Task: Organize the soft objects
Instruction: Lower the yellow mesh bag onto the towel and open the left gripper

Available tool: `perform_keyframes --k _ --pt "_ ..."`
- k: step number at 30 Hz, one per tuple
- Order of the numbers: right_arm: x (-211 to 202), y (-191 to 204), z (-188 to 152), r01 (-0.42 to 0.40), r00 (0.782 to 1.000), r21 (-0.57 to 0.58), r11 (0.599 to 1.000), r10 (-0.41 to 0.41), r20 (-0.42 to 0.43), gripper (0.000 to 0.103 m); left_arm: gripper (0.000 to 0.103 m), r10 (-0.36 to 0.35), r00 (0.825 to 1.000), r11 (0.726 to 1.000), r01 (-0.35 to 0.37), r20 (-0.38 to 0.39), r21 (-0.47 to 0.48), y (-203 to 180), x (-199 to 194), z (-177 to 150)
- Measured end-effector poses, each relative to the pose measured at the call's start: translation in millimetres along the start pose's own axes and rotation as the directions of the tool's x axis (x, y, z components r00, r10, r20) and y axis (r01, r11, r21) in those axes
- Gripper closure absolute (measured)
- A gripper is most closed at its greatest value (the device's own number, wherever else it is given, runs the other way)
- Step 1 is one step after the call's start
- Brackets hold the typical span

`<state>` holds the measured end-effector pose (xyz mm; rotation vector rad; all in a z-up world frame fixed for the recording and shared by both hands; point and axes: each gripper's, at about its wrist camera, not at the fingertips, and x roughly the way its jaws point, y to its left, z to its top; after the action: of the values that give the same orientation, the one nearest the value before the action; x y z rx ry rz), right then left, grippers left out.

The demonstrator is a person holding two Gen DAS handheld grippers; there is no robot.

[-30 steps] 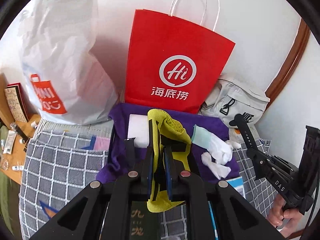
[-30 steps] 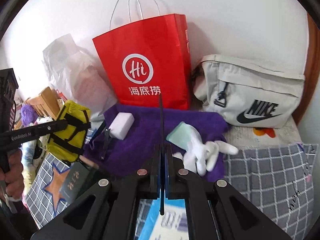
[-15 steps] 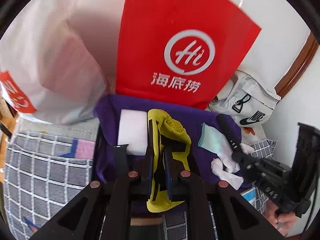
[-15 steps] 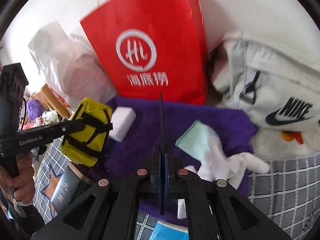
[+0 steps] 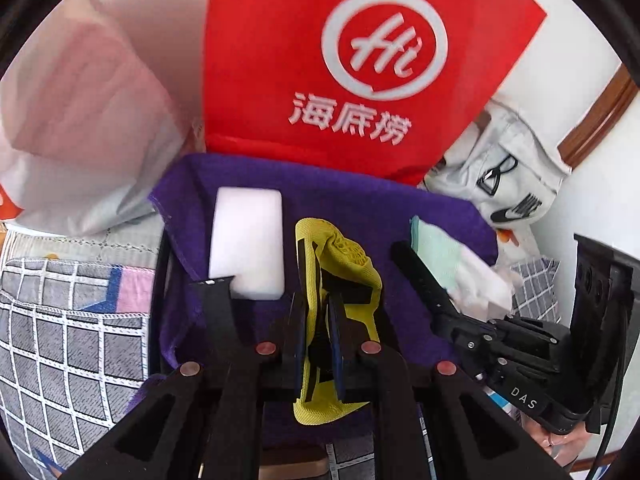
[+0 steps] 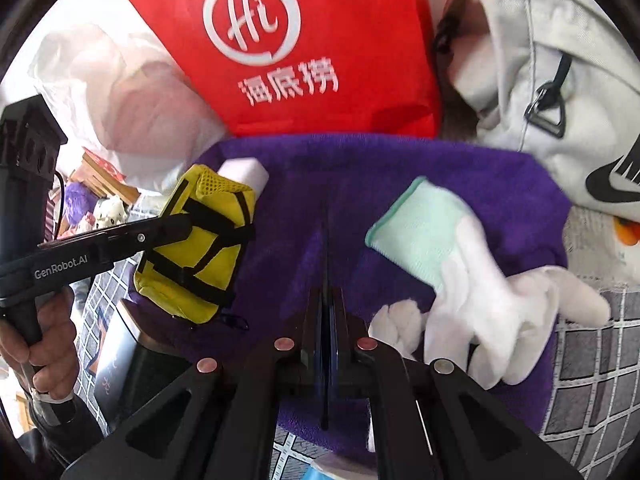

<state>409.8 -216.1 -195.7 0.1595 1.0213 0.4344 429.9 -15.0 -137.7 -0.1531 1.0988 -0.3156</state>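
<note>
Left wrist view: the left tongs (image 5: 318,332) pinch the yellow pouch (image 5: 340,264) above the purple towel (image 5: 360,200), beside the sponge (image 5: 246,240).

Right wrist view: the right tongs (image 6: 326,276) are closed, empty; the glove (image 6: 460,264) lies unsorted. Likely midway.

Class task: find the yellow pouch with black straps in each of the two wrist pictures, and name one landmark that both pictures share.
Left wrist: yellow pouch at centre, clamped in the left gripper.
Right wrist: yellow pouch at middle left, over the purple towel's edge.
Shared landmark: red paper bag behind.
</note>
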Motion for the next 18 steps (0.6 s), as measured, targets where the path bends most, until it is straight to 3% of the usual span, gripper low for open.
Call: perform_keyframes --k 11,16,18 --pt "5 -1 -1 0.028 0.999 -0.021 0.999 -0.029 -0.038 0.093 0.085 0.036 0.998 0.999 -0.036 -0.048 0.005 -2 16 -1" --pt "-4 5 2 0.050 0.999 -0.044 0.998 -0.050 0.004 0.068 0.077 0.046 0.998 0.999 -0.046 -0.037 0.003 1 12 1" --pt "-11 7 3 0.067 0.997 -0.056 0.996 -0.065 0.034 0.059 0.066 0.057 0.998 0.998 -0.057 -0.028 0.008 1 8 2"
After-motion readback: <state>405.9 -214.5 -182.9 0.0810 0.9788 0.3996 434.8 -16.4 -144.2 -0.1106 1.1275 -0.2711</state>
